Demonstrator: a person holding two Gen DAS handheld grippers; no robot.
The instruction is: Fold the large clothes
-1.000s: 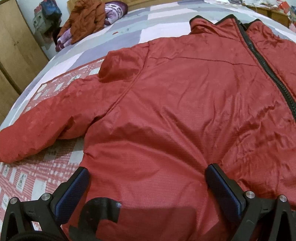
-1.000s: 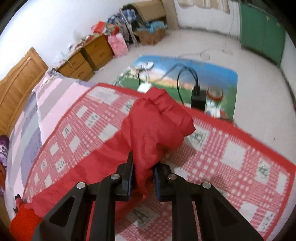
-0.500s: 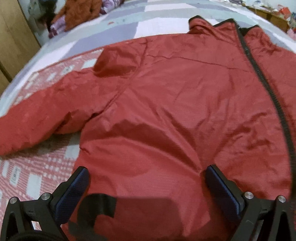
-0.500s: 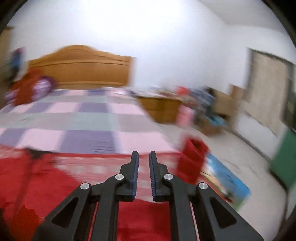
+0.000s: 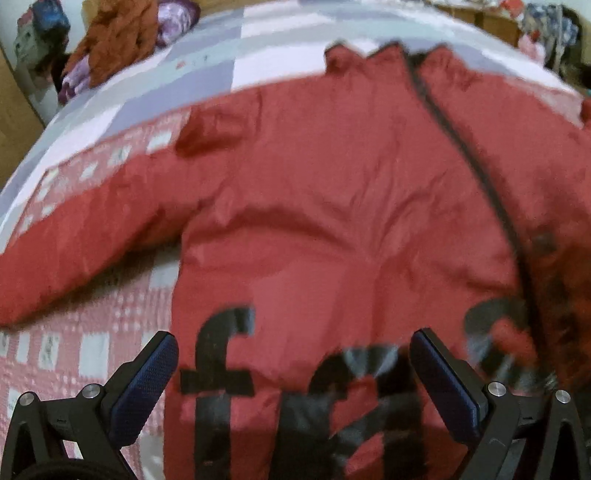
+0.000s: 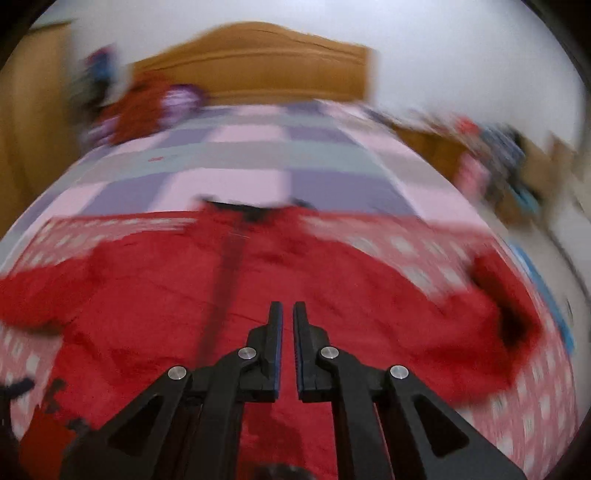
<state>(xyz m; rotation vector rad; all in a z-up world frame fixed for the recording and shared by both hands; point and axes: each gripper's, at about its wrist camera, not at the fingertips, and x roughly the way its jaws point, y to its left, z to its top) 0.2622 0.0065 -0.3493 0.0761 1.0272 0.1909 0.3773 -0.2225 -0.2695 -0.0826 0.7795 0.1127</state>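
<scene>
A large red jacket with a dark zipper lies spread flat, front up, on the bed, sleeves out to both sides. Black lettering shows near its hem. My left gripper is open wide and empty, hovering over the hem. In the right wrist view the jacket fills the lower half, its right sleeve bent near the bed edge. My right gripper has its jaws nearly together with nothing between them, above the jacket's middle. Both views are blurred.
The bed has a red-and-white checked cover over a pink, purple and grey quilt. A pile of orange and purple clothes lies by the wooden headboard. Cluttered drawers stand to the right.
My right gripper has let go of the right sleeve and swung from the bed's side to face the headboard over the jacket. My left gripper has pulled back, showing the lettering.
</scene>
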